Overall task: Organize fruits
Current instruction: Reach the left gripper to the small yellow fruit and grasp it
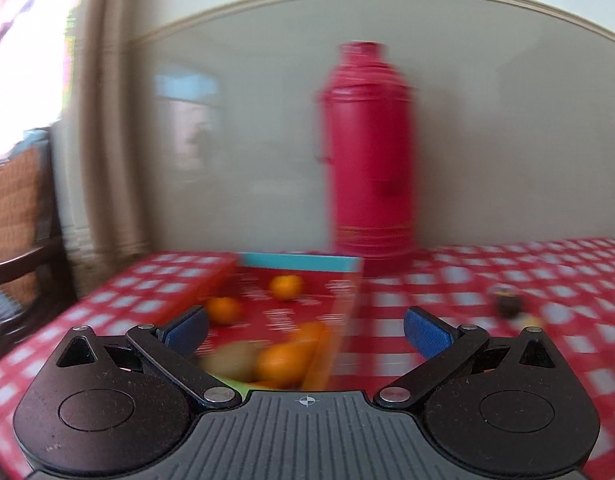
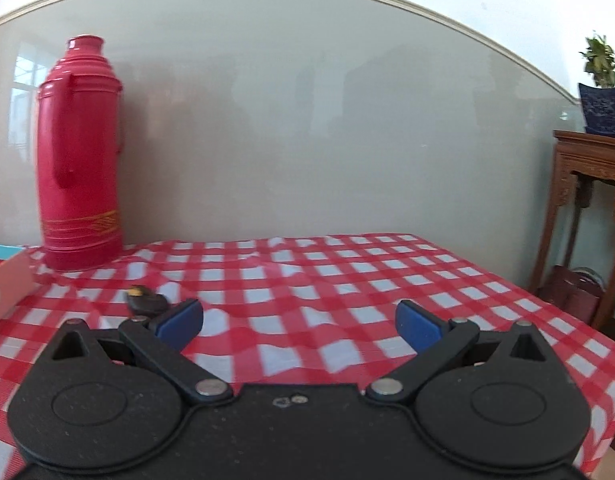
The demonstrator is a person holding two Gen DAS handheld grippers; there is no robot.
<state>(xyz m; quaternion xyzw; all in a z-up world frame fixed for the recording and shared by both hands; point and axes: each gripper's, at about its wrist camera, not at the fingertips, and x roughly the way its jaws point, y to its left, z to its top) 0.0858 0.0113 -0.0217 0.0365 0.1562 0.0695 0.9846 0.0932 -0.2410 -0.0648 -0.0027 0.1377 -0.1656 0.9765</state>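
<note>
The left wrist view is blurred by motion. A red cardboard box with a blue far rim lies on the checked tablecloth and holds several oranges and a green-brown fruit. My left gripper is open and empty, just above the box's near end. A small dark fruit with a yellow tip lies on the cloth to the right of the box. It also shows in the right wrist view, just beyond my left fingertip. My right gripper is open and empty over bare cloth.
A tall red thermos stands behind the box near the wall, also in the right wrist view. A wooden chair is at the left. A wooden side table with a potted plant stands past the table's right edge.
</note>
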